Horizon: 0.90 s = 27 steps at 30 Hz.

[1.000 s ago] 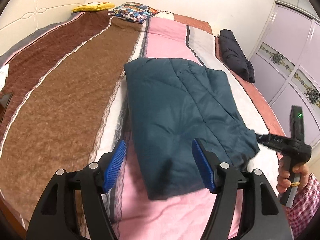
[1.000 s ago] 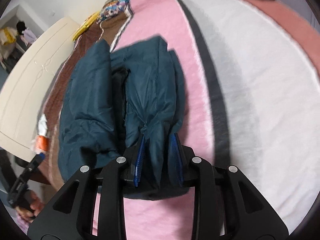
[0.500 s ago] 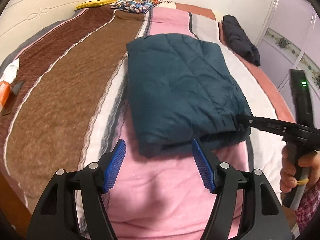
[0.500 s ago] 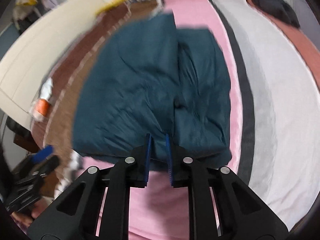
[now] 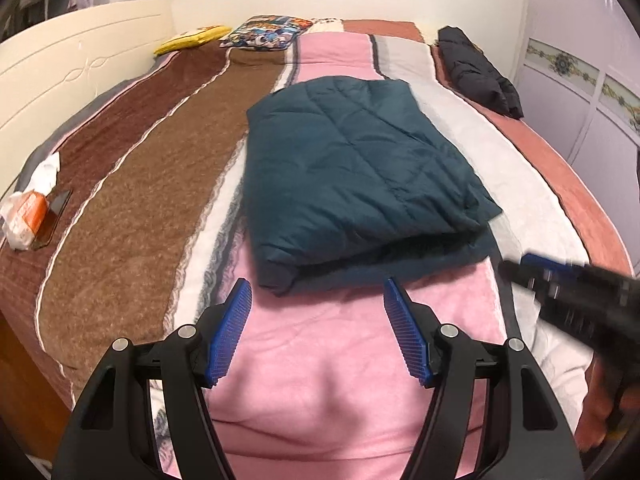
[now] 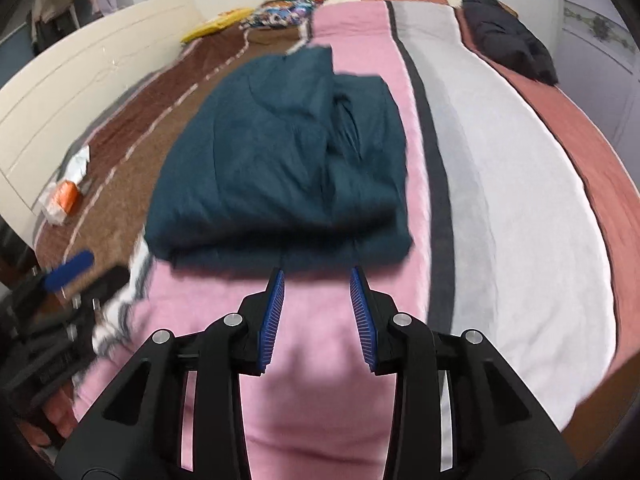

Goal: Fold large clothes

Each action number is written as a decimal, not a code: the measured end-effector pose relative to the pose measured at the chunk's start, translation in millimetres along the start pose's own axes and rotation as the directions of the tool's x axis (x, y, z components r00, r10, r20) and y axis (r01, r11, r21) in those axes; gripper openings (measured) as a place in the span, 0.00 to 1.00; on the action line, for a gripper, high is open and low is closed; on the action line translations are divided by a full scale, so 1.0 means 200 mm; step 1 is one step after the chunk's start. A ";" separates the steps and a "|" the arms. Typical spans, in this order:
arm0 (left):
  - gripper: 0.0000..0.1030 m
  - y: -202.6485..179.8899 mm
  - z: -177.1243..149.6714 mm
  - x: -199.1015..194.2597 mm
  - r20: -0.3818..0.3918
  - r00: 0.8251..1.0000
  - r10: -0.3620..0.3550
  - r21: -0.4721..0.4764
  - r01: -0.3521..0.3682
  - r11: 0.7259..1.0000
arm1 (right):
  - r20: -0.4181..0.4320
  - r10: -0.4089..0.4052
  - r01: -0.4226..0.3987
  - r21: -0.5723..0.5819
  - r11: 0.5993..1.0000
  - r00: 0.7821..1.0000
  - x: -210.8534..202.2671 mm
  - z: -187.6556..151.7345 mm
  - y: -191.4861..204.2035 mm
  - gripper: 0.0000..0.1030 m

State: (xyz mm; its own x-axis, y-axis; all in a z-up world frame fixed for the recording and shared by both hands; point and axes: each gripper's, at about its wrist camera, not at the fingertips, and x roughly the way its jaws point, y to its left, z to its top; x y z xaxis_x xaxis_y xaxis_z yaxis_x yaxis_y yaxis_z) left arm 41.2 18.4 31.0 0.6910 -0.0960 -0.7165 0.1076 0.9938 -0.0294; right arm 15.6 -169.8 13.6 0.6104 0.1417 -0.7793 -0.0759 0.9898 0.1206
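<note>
A dark teal quilted jacket (image 5: 360, 172) lies folded into a thick rectangle on the striped bed (image 5: 320, 380); it also shows in the right wrist view (image 6: 280, 168). My left gripper (image 5: 318, 300) is open and empty, just short of the jacket's near edge. My right gripper (image 6: 317, 284) is open and empty, its fingertips just short of the jacket's near edge. The right gripper also shows blurred at the right of the left wrist view (image 5: 560, 280). The left gripper shows blurred at the left of the right wrist view (image 6: 68, 272).
A dark folded garment (image 5: 476, 72) lies at the bed's far right. Pillows (image 5: 264, 32) lie at the far end. A white and orange packet (image 5: 28, 212) lies at the left edge by the cream headboard (image 5: 60, 68). Wardrobe doors (image 5: 592, 92) stand at right.
My right gripper has let go of the jacket's near edge, opened and drawn back. My left gripper has drawn back too, staying open. The jacket now lies free.
</note>
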 end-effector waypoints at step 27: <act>0.60 -0.07 -0.15 0.04 -0.126 0.992 0.002 -0.030 -0.006 1.000 | -0.116 -0.040 0.041 0.003 0.999 0.992 0.06 -0.27 0.01 0.34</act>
State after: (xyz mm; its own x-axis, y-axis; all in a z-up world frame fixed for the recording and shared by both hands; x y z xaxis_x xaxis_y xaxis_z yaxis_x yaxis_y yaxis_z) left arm 23.7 4.6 3.8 0.5957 -0.0861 -0.7986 0.0818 0.9956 -0.0462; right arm -19.9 -165.2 -27.6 0.5177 0.1025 -0.8494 -0.0485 0.9947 0.0904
